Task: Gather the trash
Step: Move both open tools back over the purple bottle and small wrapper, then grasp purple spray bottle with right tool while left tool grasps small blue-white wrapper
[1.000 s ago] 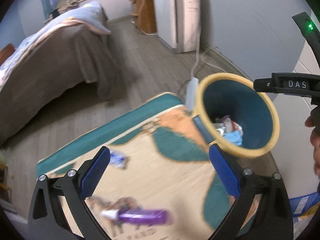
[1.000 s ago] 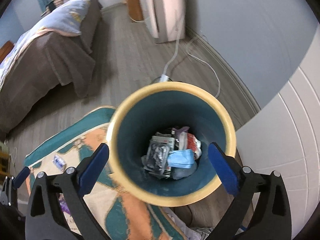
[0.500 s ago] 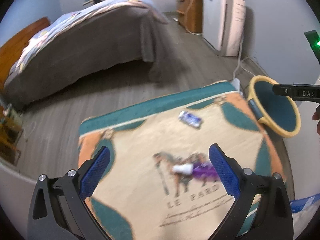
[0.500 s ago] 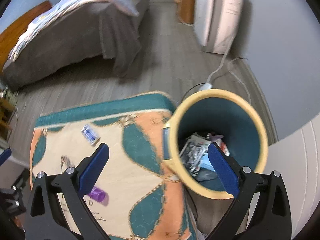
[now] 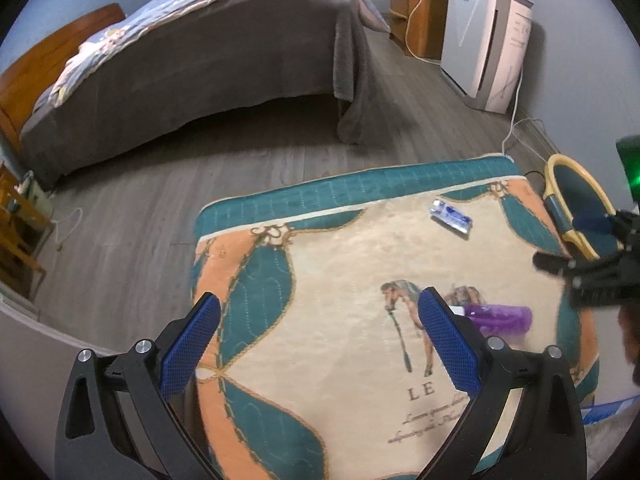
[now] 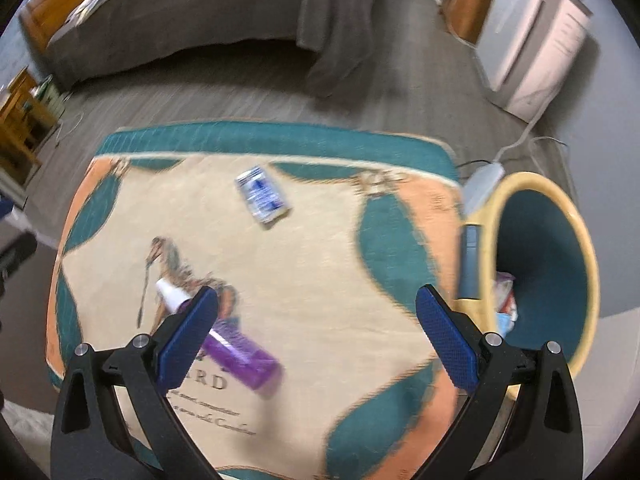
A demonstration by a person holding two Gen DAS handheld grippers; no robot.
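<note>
A purple bottle with a white cap [image 6: 236,354] lies on the patterned rug [image 6: 320,264], partly behind my right gripper's left finger; it also shows in the left wrist view [image 5: 500,318]. A blue-and-white wrapper [image 6: 262,196] lies farther back on the rug, also in the left wrist view [image 5: 450,216]. The yellow-rimmed teal bin [image 6: 548,268] stands at the rug's right edge with trash inside. My left gripper [image 5: 320,348] is open and empty above the rug's left part. My right gripper [image 6: 318,342] is open and empty above the rug between bottle and bin.
A bed with a grey cover [image 5: 200,64] stands at the back left. A white appliance [image 5: 488,40] and wooden cabinet [image 5: 416,20] stand by the far wall. A cable and power strip [image 6: 486,180] lie beside the bin. Wooden furniture [image 5: 16,232] is at the left.
Both grippers have swung left, away from the bin and over the rug. The bottle and wrapper have come into the right wrist view. Both stay open.
</note>
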